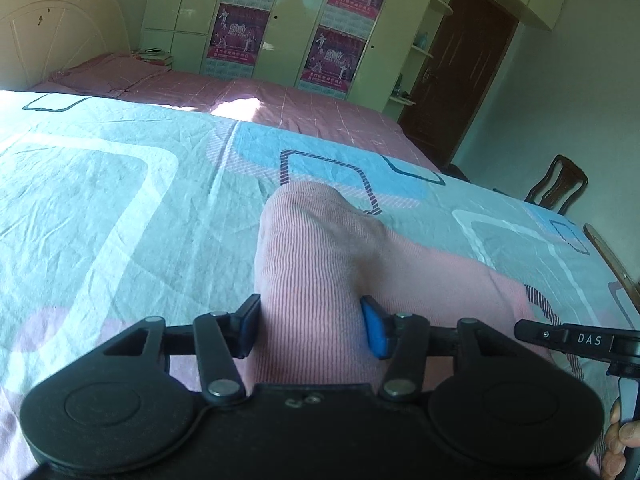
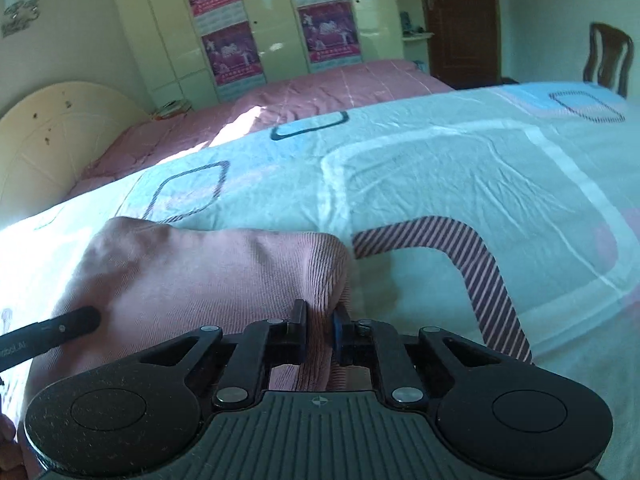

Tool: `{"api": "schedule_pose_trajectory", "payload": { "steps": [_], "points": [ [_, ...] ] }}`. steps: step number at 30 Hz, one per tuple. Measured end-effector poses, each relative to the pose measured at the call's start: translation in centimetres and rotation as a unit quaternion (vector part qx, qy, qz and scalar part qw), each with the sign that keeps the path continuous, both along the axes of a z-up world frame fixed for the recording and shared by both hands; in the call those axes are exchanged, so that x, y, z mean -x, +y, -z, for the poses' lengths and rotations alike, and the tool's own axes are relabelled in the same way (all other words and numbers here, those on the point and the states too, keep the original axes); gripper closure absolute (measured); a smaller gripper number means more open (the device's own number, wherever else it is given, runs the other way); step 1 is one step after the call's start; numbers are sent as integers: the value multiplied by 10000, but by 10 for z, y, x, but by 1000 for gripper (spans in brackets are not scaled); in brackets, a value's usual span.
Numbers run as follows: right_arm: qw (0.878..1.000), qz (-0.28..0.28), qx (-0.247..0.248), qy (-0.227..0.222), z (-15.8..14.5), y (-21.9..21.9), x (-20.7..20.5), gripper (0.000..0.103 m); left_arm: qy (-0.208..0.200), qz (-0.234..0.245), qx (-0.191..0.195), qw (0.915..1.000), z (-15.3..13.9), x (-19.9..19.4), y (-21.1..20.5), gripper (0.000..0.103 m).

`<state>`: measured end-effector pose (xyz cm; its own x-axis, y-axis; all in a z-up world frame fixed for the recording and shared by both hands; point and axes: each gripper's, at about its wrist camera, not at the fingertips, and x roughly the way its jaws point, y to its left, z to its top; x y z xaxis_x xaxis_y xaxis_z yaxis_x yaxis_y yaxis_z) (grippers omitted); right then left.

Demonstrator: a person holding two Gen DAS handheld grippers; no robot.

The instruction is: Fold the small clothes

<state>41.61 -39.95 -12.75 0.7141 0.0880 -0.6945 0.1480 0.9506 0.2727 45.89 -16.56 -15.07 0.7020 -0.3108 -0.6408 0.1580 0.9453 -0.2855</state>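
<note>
A: Left wrist view. What is recorded?

B: The pink ribbed garment (image 1: 320, 248) is seen lying on the patterned bedsheet (image 1: 100, 184), bunched into a raised fold. The left gripper (image 1: 314, 326) is held half spread, with the fold between its blue pads (image 1: 376, 330). Whether the pads are pressed on the cloth cannot be told. The right gripper's finger (image 1: 560, 336) is seen at the right edge, beside a person's hand (image 1: 620, 440).

A: Right wrist view?

B: The right gripper (image 2: 320, 330) is pressed nearly together and is pinching a ridge of the same garment (image 2: 208, 272). The left gripper's finger (image 2: 68, 322) is laid on the cloth at the left. A second bed with a pink cover (image 2: 320, 88), a wardrobe (image 2: 276, 20) and a wooden chair (image 2: 608, 56) are seen behind.
</note>
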Motion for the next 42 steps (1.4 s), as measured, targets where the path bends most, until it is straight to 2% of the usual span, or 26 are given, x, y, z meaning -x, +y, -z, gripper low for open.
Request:
{"api": "schedule_pose_trajectory", "payload": {
  "steps": [2,4,9,12,13,16,20,25,29,32,36,39,42],
  "points": [
    [9997,33,-254,50,-2,-9,2,91,289,30,143,9995,-1,-8,6,45],
    [9997,28,-235,-91,-13,-9,8,91,444,6,260,9987,-4,-12,13,38],
    [9989,-151,-162,-413,-39,6,10,90,370,43,235,9990,-16,-13,13,39],
    [9994,-293,84,-172,-31,18,-1,90,496,84,89,9987,-10,-20,7,39],
    [9996,-263,120,-61,-24,19,-4,90,554,77,54,9984,-6,-23,5,36],
    [9997,-222,74,63,-15,15,-7,90,687,-13,159,9975,-2,-25,10,33],
    [9994,-292,-84,-152,-31,16,10,90,511,-12,73,9987,-17,-11,15,35],
    [9978,-584,-40,-299,-47,29,37,90,449,93,-74,9989,-31,11,18,35],
    [9970,-742,93,-193,-42,40,53,90,374,246,-332,9984,-34,34,12,35],
    [9972,-714,241,-19,-30,42,56,90,462,338,-473,9972,-25,42,5,35],
    [9975,-643,283,105,-14,35,52,91,515,274,-540,9968,-15,39,4,27],
    [9985,-521,153,80,-19,33,52,90,514,252,-586,9966,-19,41,5,27],
    [9979,-624,133,-69,-33,34,64,90,468,277,-631,9965,-26,45,4,30]
  ]
}}
